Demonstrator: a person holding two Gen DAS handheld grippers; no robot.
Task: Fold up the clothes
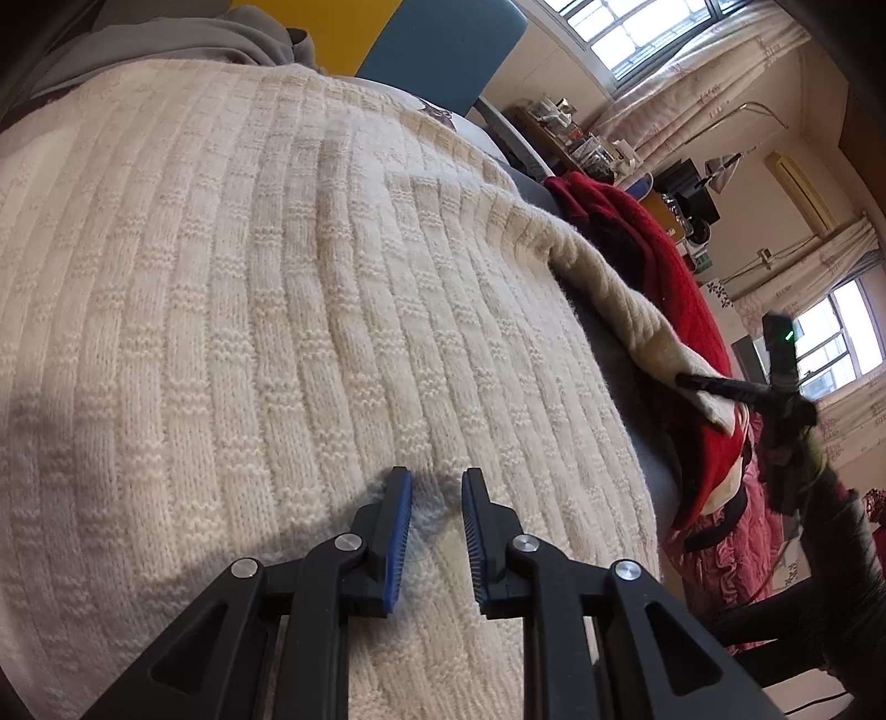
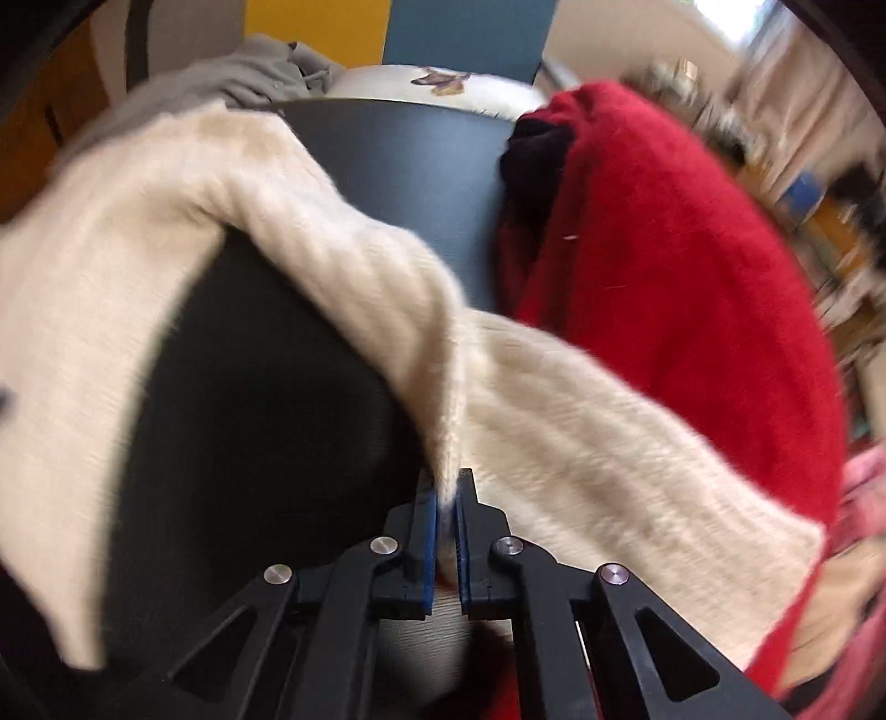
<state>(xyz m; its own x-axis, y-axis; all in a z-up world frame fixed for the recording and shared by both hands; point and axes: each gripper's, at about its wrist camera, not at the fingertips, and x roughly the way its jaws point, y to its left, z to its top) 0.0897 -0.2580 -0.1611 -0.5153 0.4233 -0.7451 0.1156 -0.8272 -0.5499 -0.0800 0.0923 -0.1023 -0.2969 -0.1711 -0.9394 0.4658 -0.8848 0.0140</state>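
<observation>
Surface: dark table, mostly covered by clothes; its bare top shows best in the right wrist view, between the cream knit and the red garment.
Room: windows with pale curtains, a cluttered shelf by the far wall, and yellow and blue panels behind the table.
Sweater: cream ribbed sweater lies spread flat over the table; one sleeve trails off its right side, across the dark top and onto the red garment.
Red garment: red fuzzy knit heaped at the table's right edge, with something black tucked at its upper end.
Grey garment: grey hoodie bunched at the far left corner.
Left gripper: left gripper points down at the sweater's body near its lower hem, jaws a little apart; whether the pads pinch the knit cannot be told.
Right gripper: right gripper is clamped on a fold of the sleeve, cream knit squeezed between its blue pads.
Left view only: the sweater's full flat body, the room, and the right gripper from the side, holding the sleeve end above the red knit.
Right view only: the bare table, the sleeve's run, the grey hoodie's spread; this view is blurred.
</observation>
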